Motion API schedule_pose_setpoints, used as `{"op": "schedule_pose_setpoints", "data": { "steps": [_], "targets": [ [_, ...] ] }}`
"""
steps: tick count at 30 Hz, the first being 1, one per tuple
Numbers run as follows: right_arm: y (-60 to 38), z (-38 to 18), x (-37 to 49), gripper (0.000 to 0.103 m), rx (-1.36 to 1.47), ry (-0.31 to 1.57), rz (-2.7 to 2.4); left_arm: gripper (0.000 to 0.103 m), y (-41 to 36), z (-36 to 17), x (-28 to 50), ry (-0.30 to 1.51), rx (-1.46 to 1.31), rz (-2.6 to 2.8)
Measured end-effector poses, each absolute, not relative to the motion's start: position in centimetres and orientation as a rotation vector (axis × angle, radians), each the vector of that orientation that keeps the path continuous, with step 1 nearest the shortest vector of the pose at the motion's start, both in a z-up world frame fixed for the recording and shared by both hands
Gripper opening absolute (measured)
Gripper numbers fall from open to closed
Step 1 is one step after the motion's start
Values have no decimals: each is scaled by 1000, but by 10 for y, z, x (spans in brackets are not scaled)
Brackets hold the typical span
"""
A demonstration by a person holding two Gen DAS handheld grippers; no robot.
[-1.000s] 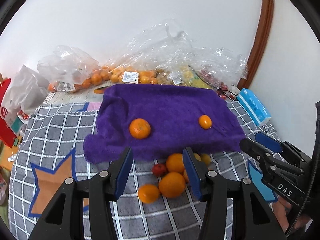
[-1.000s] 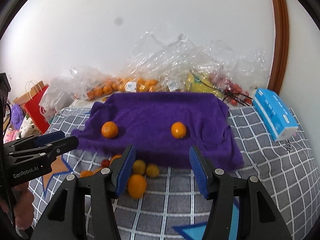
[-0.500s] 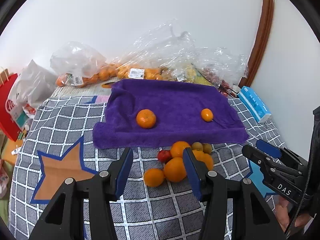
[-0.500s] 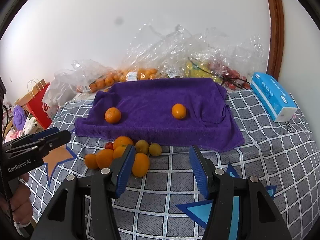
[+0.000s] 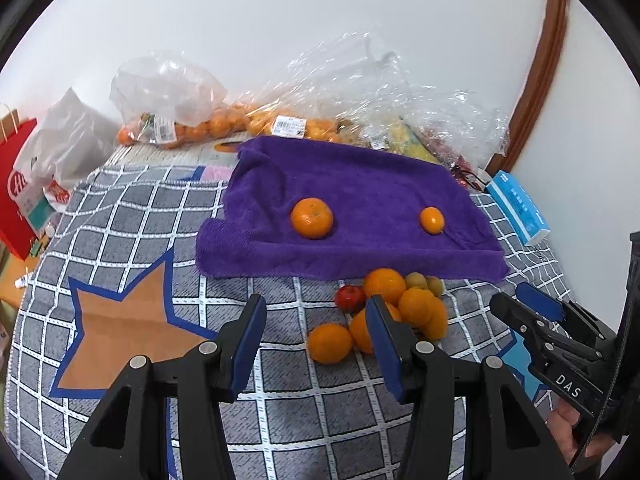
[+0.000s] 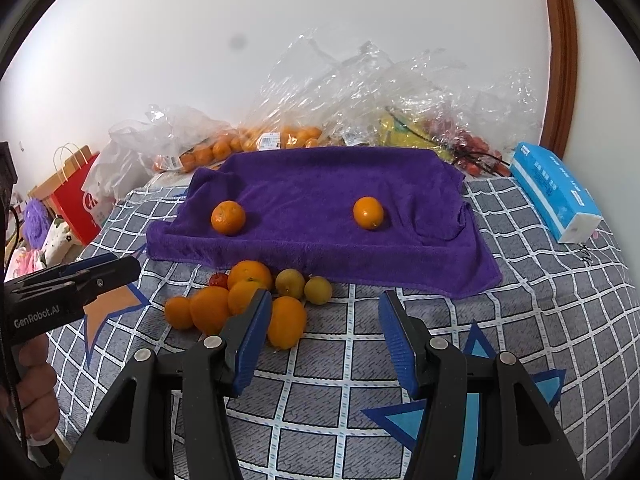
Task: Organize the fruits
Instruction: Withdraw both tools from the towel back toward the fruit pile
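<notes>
Both grippers pulled back, fruit pile beyond left gripper and right gripper, fingers wide apart, empty.

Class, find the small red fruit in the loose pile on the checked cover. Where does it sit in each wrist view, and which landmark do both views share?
Left wrist view: the small red fruit lies right of centre, at the pile's upper left, below the towel's near edge.
Right wrist view: the small red fruit lies left of centre, again at the pile's upper left.
Shared landmark: the purple towel carrying two oranges.
</notes>
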State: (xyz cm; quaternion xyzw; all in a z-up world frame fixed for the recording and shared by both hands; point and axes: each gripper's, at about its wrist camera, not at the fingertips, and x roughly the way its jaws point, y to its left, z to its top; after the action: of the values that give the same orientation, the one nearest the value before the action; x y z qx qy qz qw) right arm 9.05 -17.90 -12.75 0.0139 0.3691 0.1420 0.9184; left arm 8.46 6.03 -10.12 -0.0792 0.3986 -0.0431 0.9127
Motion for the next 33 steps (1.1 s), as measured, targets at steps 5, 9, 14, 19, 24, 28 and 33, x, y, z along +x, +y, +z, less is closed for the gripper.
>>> {"op": "schedule_pose_setpoints", "data": {
  "steps": [5,9,14,19,24,28,33],
  "targets": [
    [-173,-134,95,56,19,765,301,49,69,-109,90,839,-172,-75],
    [-167,-139,100,54,9,774,309,49,75,-113,94,844,-170,-63],
    [-162,-148,105,53,8,796,321,49,83,-120,100,860,-178,-53],
    [-158,-158,111,52,6,822,333,49,87,-127,105,877,-187,-49],
    [-154,-167,115,47,0,848,343,49,87,-132,108,889,-187,-52],
    [-154,-169,115,45,1,845,348,49,86,-134,109,892,-184,-55],
    [-152,-169,113,42,-14,847,364,49,87,-135,109,899,-186,-61]
  ]
}}
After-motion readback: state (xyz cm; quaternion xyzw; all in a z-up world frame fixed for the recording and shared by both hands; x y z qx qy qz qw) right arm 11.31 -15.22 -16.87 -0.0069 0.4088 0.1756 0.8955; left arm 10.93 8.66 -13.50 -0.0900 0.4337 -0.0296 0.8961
